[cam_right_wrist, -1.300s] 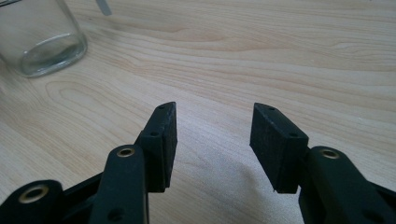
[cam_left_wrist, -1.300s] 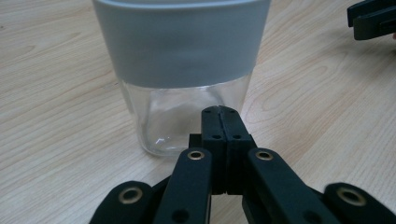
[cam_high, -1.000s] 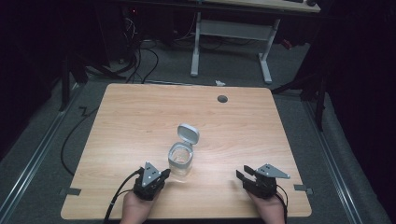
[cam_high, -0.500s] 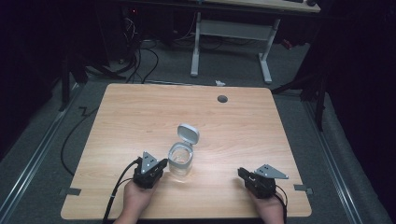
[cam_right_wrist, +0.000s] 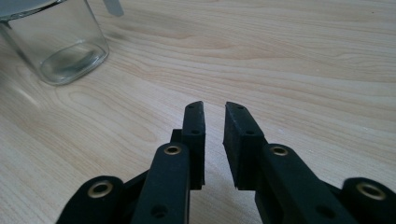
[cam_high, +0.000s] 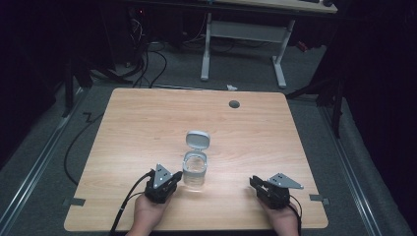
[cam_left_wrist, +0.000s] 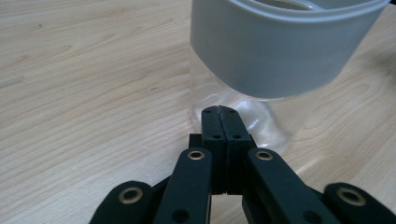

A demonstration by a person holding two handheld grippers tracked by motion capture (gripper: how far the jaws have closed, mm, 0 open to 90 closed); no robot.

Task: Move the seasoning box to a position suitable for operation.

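We're holding both grippers low over the near edge, hands coming in from the bottom. Left gripper (cam_high: 173, 180) is angling up and to the right, its jaws pressed fully together with nothing between them. Right gripper (cam_high: 255, 184) is pointing up and left, jaws standing slightly apart with a narrow gap. The two are sitting well apart.

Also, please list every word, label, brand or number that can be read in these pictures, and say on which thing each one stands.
None can be read: the clear jar, its grey lid, both grippers and the wooden table carry no legible text.
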